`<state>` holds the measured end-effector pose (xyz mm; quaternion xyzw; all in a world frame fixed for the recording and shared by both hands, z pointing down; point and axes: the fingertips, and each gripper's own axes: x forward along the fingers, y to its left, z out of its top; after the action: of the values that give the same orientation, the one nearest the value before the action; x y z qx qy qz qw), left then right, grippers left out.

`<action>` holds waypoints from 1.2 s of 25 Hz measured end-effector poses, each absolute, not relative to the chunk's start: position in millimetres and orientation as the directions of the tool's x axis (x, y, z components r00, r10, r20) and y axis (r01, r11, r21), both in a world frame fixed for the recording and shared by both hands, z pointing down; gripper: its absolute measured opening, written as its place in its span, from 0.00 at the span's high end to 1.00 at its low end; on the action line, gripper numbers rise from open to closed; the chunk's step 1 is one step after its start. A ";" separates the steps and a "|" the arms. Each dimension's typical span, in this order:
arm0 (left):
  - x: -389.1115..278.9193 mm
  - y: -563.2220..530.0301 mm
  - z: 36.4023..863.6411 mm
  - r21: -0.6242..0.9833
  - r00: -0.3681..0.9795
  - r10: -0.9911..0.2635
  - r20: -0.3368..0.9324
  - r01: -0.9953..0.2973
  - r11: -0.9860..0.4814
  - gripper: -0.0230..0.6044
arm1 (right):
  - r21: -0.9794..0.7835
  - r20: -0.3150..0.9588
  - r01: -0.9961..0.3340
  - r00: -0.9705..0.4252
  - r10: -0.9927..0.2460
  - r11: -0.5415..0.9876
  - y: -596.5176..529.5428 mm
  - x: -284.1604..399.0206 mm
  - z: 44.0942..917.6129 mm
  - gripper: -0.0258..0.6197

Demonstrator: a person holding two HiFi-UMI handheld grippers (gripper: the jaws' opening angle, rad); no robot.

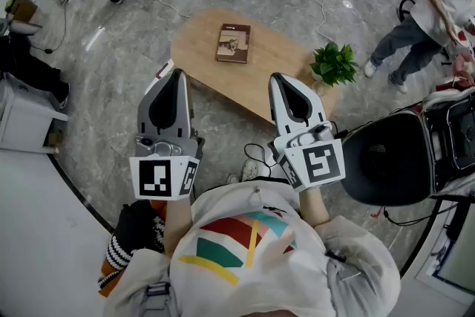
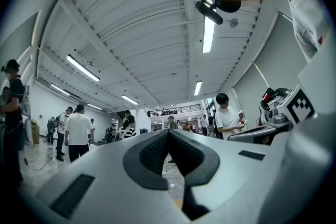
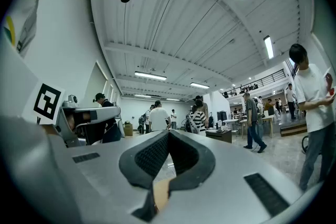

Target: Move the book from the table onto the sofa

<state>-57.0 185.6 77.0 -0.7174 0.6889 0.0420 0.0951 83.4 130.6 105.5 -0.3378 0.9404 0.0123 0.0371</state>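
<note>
On oval wooden table (image 1: 276, 61), rectangular book (image 1: 233, 43)

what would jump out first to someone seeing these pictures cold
Two grey tools with black-and-white marker cubes fill the head view's foreground: the left hand-held gripper and the right hand-held gripper, side by side, both shut and empty. Beyond them a brown book lies flat on the light wooden oval table, with a small green potted plant at its right end.

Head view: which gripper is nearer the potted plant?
The right gripper: its tip is close to the potted plant; the left gripper is farther off, beyond the book.
</note>
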 end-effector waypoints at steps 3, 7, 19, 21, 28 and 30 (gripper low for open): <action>-57.2 182.0 77.8 -0.085 0.043 -0.981 -0.191 -0.996 -0.027 0.95 | -0.007 -0.084 -0.641 -0.764 -0.639 0.767 124.7 87.5 106.9 0.94; -54.2 171.8 79.1 -0.094 0.042 -0.981 -0.192 -0.995 -0.025 0.95 | -0.008 -0.088 -0.645 -0.761 -0.643 0.764 113.3 91.4 110.3 0.94; -54.4 141.0 93.9 -0.111 0.045 -0.985 -0.168 -0.993 -0.026 0.95 | -0.061 -0.100 -0.619 -0.777 -0.621 0.783 79.7 86.0 126.8 0.94; -61.0 133.9 100.3 -0.104 0.041 -0.987 -0.157 -0.994 -0.025 0.95 | -0.067 -0.085 -0.617 -0.779 -0.621 0.784 73.9 82.0 132.1 0.94; -101.1 70.1 122.2 -0.071 0.063 -0.985 -0.158 -0.996 -0.053 0.95 | -0.047 -0.075 -0.660 -0.746 -0.662 0.750 23.0 59.8 146.7 0.94; -115.4 41.1 122.8 -0.058 0.081 -0.983 -0.163 -0.996 -0.073 0.95 | -0.042 -0.060 -0.678 -0.731 -0.680 0.734 -1.0 49.2 148.3 0.94</action>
<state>-115.4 41.1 122.8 -0.7312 0.6766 0.0402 0.0771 49.2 -1.0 148.3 -0.3649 0.9303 -0.0086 0.0358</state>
